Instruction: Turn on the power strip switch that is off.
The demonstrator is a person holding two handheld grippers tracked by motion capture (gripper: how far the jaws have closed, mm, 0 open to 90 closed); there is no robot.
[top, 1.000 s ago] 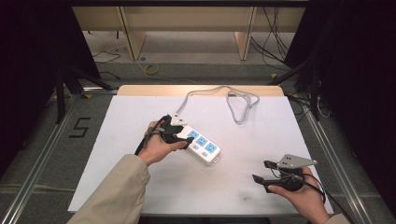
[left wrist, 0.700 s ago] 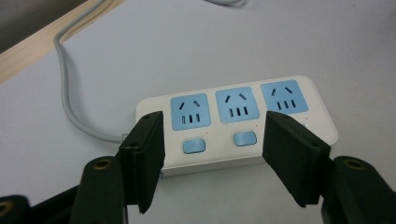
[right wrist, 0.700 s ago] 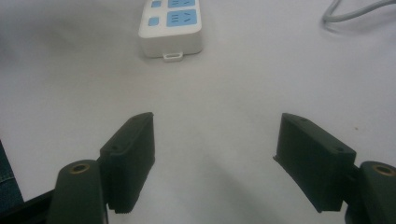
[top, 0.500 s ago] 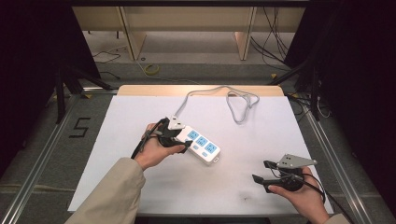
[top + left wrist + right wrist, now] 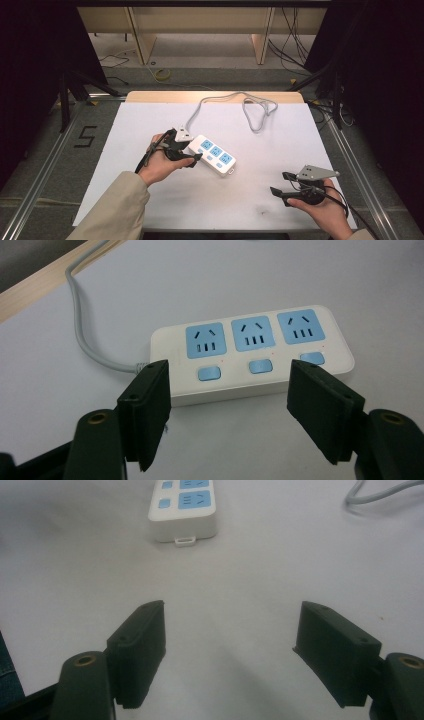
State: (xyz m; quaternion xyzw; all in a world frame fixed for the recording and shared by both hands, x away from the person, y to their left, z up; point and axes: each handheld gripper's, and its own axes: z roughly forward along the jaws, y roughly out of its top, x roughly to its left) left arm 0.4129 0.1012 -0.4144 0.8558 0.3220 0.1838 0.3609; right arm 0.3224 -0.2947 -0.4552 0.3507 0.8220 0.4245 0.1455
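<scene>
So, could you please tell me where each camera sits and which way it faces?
High view: above the person's side, looking forward and down on the table; both forearms, left tongs and right tongs show.
Left gripper view: rides the left tongs, facing the power strip side-on; jaws apart.
Right gripper view: rides the right tongs, facing the strip's end; jaws apart.
Shared: all show the power strip and its grey cable.

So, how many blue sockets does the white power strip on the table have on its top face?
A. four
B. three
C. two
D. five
B: the left gripper view shows the power strip with three blue sockets in a row, each with a small blue switch below it, and the high view shows the same three on the power strip.
</scene>
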